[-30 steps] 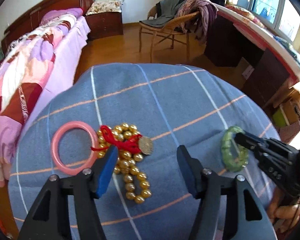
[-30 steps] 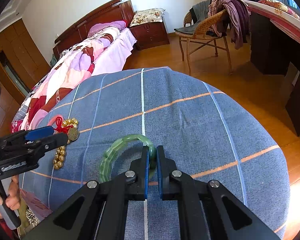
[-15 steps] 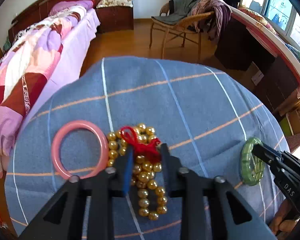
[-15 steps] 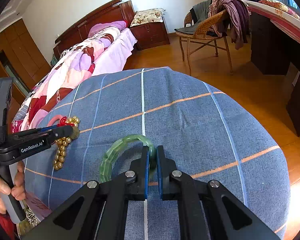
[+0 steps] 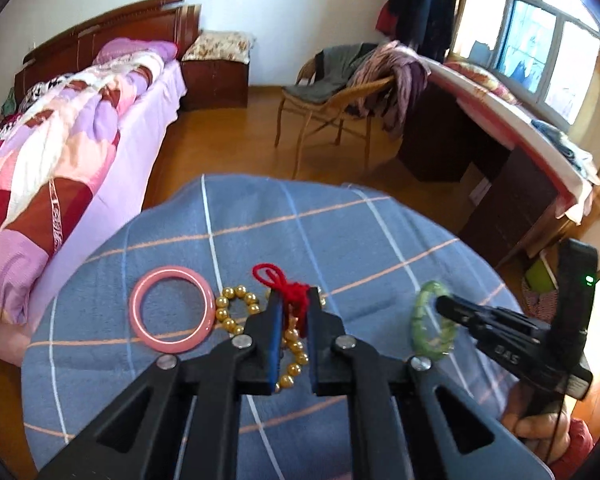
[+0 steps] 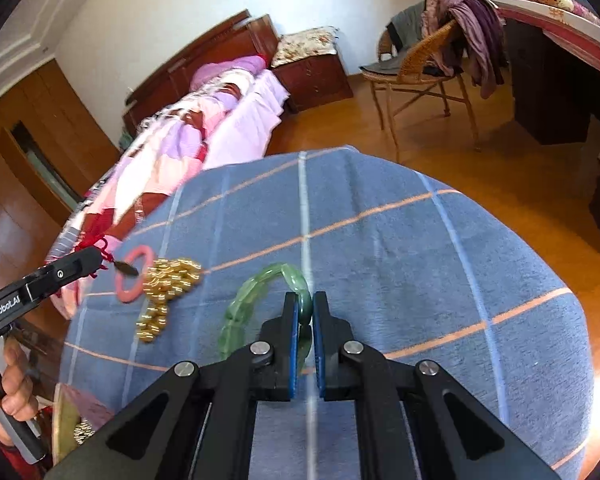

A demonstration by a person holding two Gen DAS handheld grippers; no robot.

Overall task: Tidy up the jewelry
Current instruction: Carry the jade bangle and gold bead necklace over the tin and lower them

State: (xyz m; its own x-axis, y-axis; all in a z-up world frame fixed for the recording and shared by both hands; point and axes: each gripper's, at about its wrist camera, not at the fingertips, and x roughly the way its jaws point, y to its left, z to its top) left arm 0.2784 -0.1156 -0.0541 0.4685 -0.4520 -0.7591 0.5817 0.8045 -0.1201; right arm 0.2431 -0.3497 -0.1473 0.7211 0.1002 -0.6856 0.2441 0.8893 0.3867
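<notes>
- Left gripper clamped on the red cord of the gold bead string, centre of frame, beads trailing on the blue cloth.
- Right gripper pinches the green bangle, centre.
- Pink bangle left, untouched.
- No storage spot visible; nothing sorted yet.

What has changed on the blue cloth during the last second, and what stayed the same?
The left gripper closed its open fingers on the red cord of the gold bead string and started to lift it. The right gripper stayed shut on the green bracelet. The pink bangle did not move.
</notes>
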